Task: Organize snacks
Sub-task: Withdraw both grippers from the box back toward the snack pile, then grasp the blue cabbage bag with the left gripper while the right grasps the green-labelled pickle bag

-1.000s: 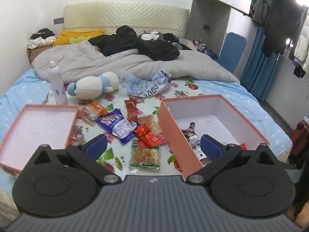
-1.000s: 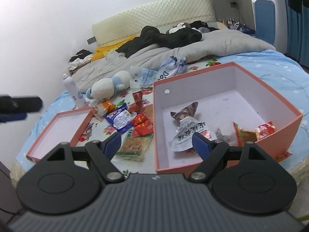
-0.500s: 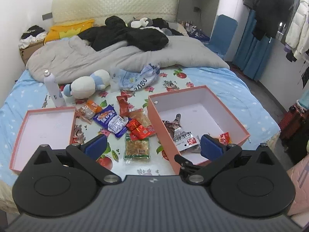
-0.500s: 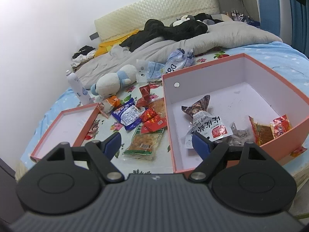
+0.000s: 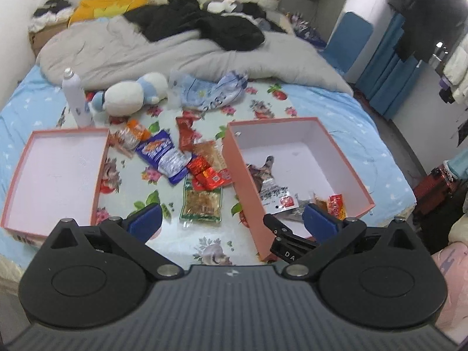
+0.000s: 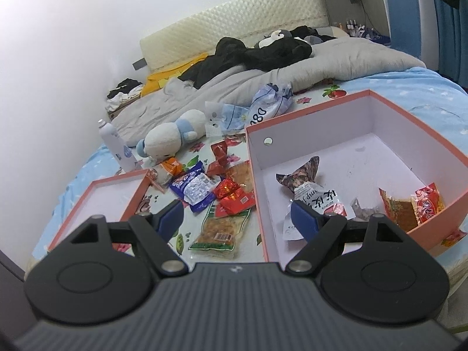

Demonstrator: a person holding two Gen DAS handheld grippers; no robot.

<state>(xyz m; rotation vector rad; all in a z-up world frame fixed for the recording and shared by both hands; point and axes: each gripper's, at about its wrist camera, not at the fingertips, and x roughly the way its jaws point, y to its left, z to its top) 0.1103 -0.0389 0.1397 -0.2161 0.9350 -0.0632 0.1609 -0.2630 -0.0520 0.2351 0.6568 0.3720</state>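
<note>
Both of my grippers hang above the bed with nothing between the pads. My left gripper [image 5: 232,222] stands wide open and empty; my right gripper [image 6: 238,218] is likewise spread wide and holds nothing.

The loose snacks lie on the floral sheet between the shallow lid [image 5: 17,193] and the deep box [image 5: 242,175]. The box already holds a few packets. The nearest loose item is the clear-wrapped dried snack pack [image 6: 223,229], lying flat just beside the box wall.

Judged procedure for the next pick:
1. Descend over the pack, jaws straddling its narrow width.
2. Close on the film edge, not the neighbouring red packets [image 6: 234,200].
3. Lift clear of the box wall before crossing it.
</note>
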